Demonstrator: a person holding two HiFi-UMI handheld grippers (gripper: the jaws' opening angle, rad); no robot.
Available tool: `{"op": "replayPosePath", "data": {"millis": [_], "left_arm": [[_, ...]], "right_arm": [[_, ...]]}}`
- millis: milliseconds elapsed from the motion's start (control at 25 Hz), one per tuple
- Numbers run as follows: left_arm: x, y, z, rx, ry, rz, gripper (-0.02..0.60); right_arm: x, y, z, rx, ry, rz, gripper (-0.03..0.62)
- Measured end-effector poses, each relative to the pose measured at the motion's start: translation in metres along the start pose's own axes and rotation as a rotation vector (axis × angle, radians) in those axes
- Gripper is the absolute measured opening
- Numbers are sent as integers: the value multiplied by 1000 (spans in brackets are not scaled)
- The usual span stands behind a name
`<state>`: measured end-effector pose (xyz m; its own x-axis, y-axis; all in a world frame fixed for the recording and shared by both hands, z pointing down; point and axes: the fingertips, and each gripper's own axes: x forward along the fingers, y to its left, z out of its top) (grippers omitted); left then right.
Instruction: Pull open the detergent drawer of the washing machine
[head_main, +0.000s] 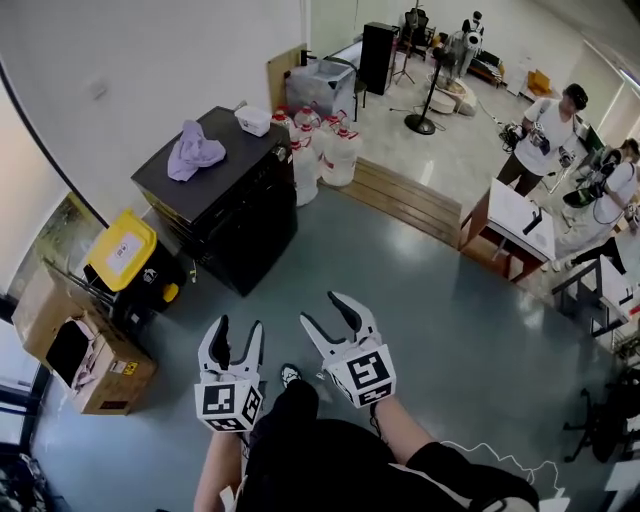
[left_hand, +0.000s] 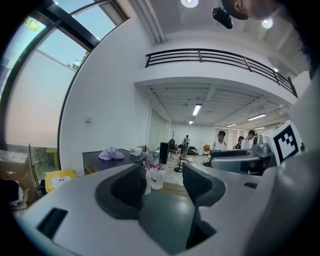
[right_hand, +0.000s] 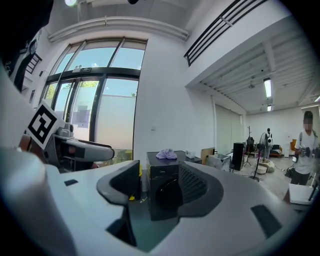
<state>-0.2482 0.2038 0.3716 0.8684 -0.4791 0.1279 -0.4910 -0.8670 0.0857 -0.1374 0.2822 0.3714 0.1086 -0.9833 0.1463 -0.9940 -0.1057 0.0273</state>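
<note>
Entry: both hands out in front, over the grey-green floor (head_main: 450, 330).

I am holding the left gripper (head_main: 240, 330) with its jaws released and standing wide apart. Its own view is showing only floor and the far room in the gap, with nothing between the pads. I am holding the right gripper (head_main: 328, 312) the same way, jaws spread and grasping nothing. The two grippers are sitting side by side, near each other but not touching, both pointing roughly level toward the far side of the room.

The washing machine (head_main: 235, 200), a black front-loader, is standing ahead and to the left of me against the white wall, well apart from both grippers. In the right gripper view it is showing straight through the open jaws, round door facing me. The detergent drawer is sitting somewhere on that front face; at this range I cannot make out where, or whether it is open.

On the machine's lid a purple cloth (head_main: 194, 150) is lying crumpled, and a small white box (head_main: 253, 120) is sitting at the far corner. White jugs (head_main: 320, 150) with red caps are standing clustered on the floor just beside the machine's far side. On its near left a yellow-lidded bin (head_main: 122, 250) is standing, with an open cardboard box (head_main: 85, 355) closer to me.

People (head_main: 545, 135) are standing by desks at the far right.
</note>
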Motion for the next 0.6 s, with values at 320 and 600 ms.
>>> {"op": "replayPosePath", "data": {"millis": [320,600], "left_arm": [[87,47,11,-15,33,-29,250],[156,99,16,-17,50,-37,250]], "right_arm": [[86,-41,11,8,20,-13,259],[166,-72,5,24,68,-7,258]]}}
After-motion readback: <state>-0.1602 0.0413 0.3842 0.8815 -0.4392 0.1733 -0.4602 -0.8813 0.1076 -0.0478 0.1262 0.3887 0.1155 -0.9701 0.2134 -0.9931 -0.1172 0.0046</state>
